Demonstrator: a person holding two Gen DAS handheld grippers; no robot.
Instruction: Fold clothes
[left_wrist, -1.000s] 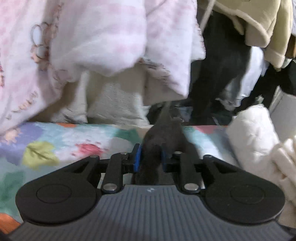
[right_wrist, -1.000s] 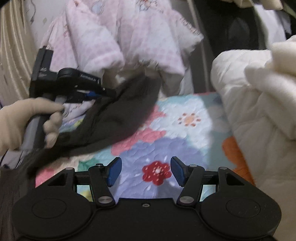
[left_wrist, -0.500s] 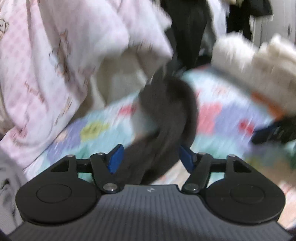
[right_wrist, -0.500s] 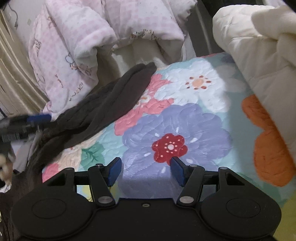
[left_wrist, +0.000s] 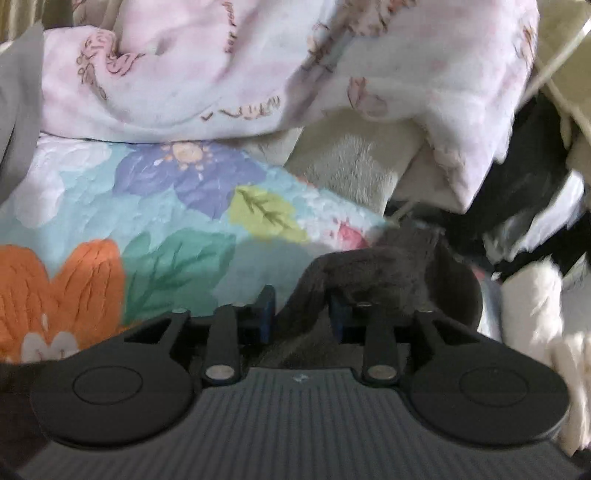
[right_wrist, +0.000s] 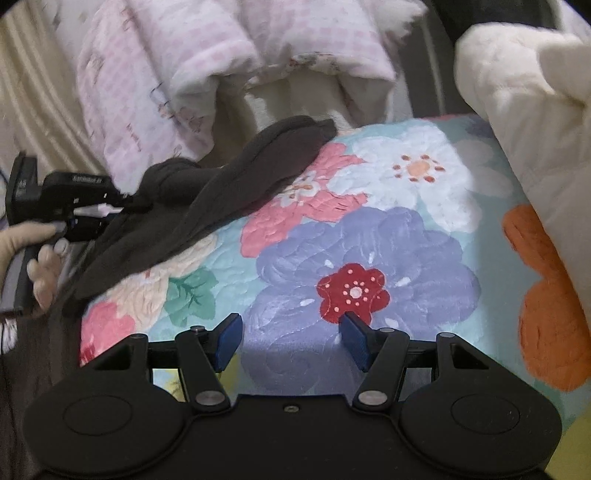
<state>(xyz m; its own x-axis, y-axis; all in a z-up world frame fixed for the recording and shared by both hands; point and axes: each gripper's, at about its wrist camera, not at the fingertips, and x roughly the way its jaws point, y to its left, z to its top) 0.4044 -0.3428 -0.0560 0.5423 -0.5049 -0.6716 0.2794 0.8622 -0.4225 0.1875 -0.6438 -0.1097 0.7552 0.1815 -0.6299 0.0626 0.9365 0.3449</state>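
A long dark grey garment (right_wrist: 236, 184) lies stretched diagonally across the floral quilt (right_wrist: 388, 236), its far end near the pink blanket. In the right wrist view my left gripper (right_wrist: 123, 208) is at the far left, held by a gloved hand (right_wrist: 40, 258), and pinches the garment's near end. In the left wrist view my left gripper (left_wrist: 303, 314) has its blue pads pressed on a bunched fold of the dark garment (left_wrist: 388, 273). My right gripper (right_wrist: 291, 341) hovers open over the quilt's purple flower, well to the right of the garment, with nothing between its pads.
A pink checked blanket (right_wrist: 192, 74) is heaped along the back of the bed. A thick cream duvet (right_wrist: 524, 122) fills the right side. Dark and white clothes (left_wrist: 524, 206) lie past the quilt's far edge. A grey cloth (left_wrist: 18, 92) sits at the far left.
The left gripper held the garment in the air, opened half a second ago, and has shut again on it lower down. The garment now lies on the quilt. The right gripper stayed open.
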